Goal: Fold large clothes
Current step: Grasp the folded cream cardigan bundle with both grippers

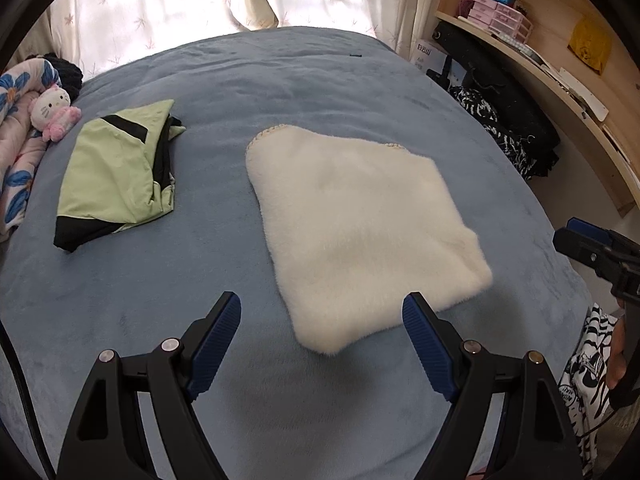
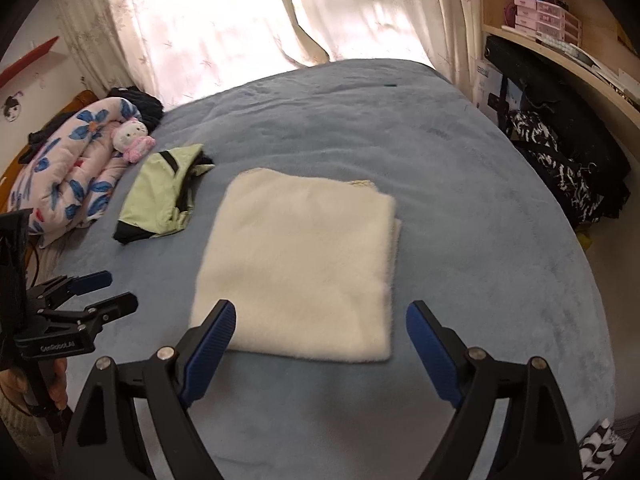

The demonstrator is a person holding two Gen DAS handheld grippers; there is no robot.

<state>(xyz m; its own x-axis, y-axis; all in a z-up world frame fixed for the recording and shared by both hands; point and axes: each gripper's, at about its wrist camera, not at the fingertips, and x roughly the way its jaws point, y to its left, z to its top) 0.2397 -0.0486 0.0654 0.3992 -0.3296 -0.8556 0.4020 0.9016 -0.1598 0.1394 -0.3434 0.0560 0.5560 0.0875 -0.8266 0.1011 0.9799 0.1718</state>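
A blue bed [image 1: 280, 92] fills most of both views, its cover soft and lightly rippled. Behind its far edge hang pale curtains [image 1: 168, 4] with a small flower print, bright with daylight. On the right stands a wooden shelf unit [image 1: 576, 92] holding pink boxes [image 1: 498, 14], and dark bags and black-and-white patterned fabric [image 1: 492, 120] are heaped between the shelf and the bed.

At the far left of the bed lies a rolled quilt [image 2: 68, 184] with blue flowers. A small white plush cat [image 2: 132, 138] in pink leans against it.

The cream fleece garment [image 1: 360, 232] lies folded into a rough square near the middle of the bed, flat on the cover, with a thin crocheted trim showing along its far edge. To its left, well apart from it, lies a folded green and black garment [image 1: 116, 176], just beside the plush cat.

The left gripper [image 1: 322, 334] hovers over the near side of the bed with its fingers spread wide and nothing between them; the near corner of the cream fleece garment lies just ahead, between the finger lines. The right gripper [image 2: 320, 336] is likewise spread wide and empty, held over the near edge of the same garment; whether its left finger touches the fleece cannot be told.
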